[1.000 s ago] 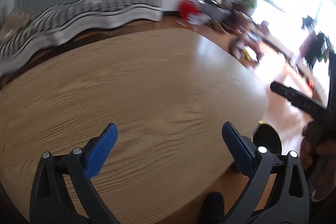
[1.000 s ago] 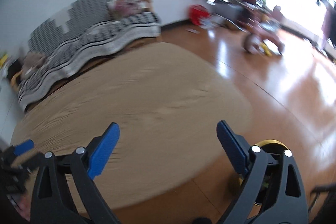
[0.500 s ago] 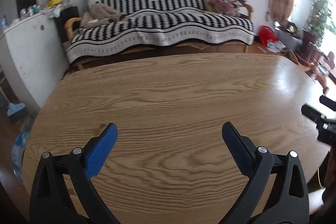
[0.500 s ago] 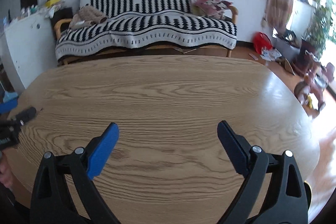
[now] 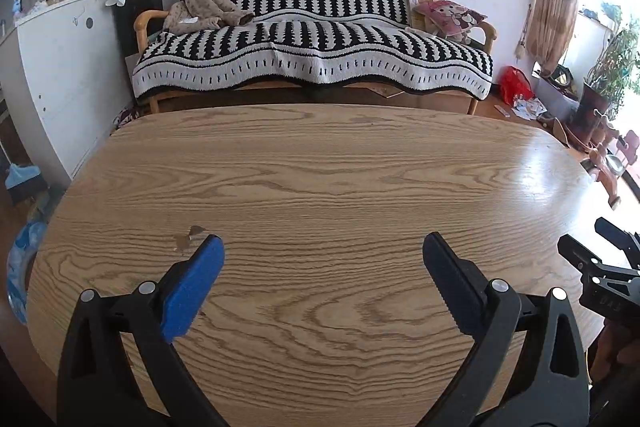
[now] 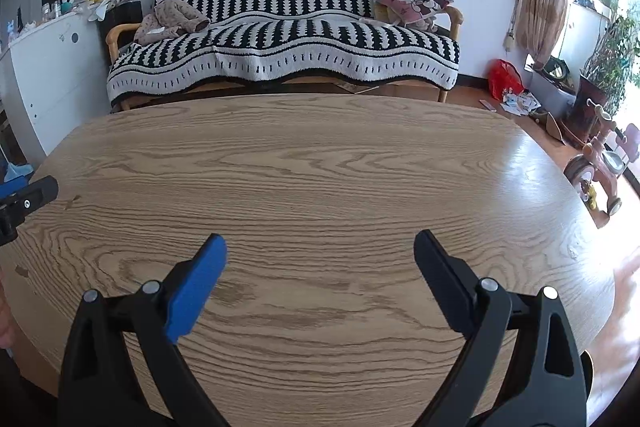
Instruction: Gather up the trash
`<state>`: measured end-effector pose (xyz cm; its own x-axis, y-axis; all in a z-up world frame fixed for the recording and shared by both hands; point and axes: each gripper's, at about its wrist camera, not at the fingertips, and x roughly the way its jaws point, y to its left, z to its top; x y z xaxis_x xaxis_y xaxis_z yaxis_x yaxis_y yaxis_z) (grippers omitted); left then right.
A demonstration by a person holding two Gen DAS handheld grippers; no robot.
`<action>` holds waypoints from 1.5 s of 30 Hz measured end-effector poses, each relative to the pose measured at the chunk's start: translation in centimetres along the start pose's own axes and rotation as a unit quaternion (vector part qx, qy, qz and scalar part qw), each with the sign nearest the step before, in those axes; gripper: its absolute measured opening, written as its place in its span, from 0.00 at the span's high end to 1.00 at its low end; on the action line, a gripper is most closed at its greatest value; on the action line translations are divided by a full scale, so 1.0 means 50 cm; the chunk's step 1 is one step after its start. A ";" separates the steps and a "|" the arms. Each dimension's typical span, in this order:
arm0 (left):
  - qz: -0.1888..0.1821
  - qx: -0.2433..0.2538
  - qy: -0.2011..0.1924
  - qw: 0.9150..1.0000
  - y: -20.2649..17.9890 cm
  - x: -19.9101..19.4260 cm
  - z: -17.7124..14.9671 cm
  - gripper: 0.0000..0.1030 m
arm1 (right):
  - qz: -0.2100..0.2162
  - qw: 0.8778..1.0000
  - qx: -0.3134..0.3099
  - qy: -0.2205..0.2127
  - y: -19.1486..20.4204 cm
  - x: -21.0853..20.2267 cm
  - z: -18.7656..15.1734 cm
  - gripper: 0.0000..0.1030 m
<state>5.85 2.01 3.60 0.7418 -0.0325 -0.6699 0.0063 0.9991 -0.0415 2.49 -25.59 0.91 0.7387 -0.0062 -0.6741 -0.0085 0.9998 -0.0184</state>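
Fingers of the left gripper [image 5: 323,253] and right gripper [image 6: 320,254] are spread wide, gripping nothing, above the wooden counter [image 5: 340,183]. Paper scraps [image 6: 519,103] lie on the floor beside a red bag [image 6: 505,79], beyond the striped sofa [image 5: 312,47].

A wooden table [image 5: 320,187] is stretching out directly ahead of the gripper, its grain running across and light glaring on its right end. Beyond its far edge a sofa [image 5: 312,67] is sitting against the white wall, a black-and-white striped blanket [image 6: 288,47] draping over it. A pink cushion [image 5: 448,17] is leaning at the sofa's right end, and a beige garment [image 5: 204,13] is lying at its left. Far left, a white cabinet [image 5: 56,67] is standing; far right, a red bag [image 6: 505,77] and a pink tricycle [image 6: 600,163] are resting on the floor.
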 end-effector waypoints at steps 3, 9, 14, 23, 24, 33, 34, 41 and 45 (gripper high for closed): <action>0.001 -0.001 0.000 1.000 -0.004 0.000 -0.002 0.06 | 0.000 1.000 0.005 -0.002 -0.009 -0.006 0.000 0.11; 0.002 -0.003 0.007 1.000 -0.009 0.006 -0.007 0.06 | -0.002 1.000 0.007 -0.003 -0.015 -0.016 0.000 0.11; 0.001 -0.006 0.008 1.000 -0.012 0.006 -0.010 0.06 | -0.003 1.000 0.012 -0.005 -0.028 -0.026 -0.003 0.11; 0.001 -0.004 0.011 1.000 -0.015 0.006 -0.011 0.06 | -0.004 1.000 0.013 -0.005 -0.029 -0.029 0.001 0.11; 0.001 -0.004 0.011 1.000 -0.014 0.006 -0.011 0.06 | -0.004 1.000 0.013 -0.004 -0.029 -0.029 0.002 0.11; 0.001 -0.005 0.011 1.000 -0.015 0.004 -0.011 0.06 | -0.005 1.000 0.012 -0.004 -0.023 -0.026 0.002 0.11; 0.001 -0.005 0.011 1.000 -0.015 0.004 -0.010 0.06 | -0.005 1.000 0.012 -0.005 -0.023 -0.026 0.002 0.11; 0.001 -0.005 0.011 1.000 -0.014 0.005 -0.010 0.06 | -0.005 1.000 0.012 -0.005 -0.023 -0.026 0.001 0.11; 0.001 -0.005 0.011 1.000 -0.014 0.005 -0.010 0.06 | -0.005 1.000 0.011 -0.006 -0.022 -0.026 -0.002 0.11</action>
<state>5.68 1.27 3.10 0.7269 -0.0311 -0.6860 -0.0019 0.9989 -0.0473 1.48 -26.69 1.73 0.7469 -0.0151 -0.6647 0.0124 0.9999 -0.0087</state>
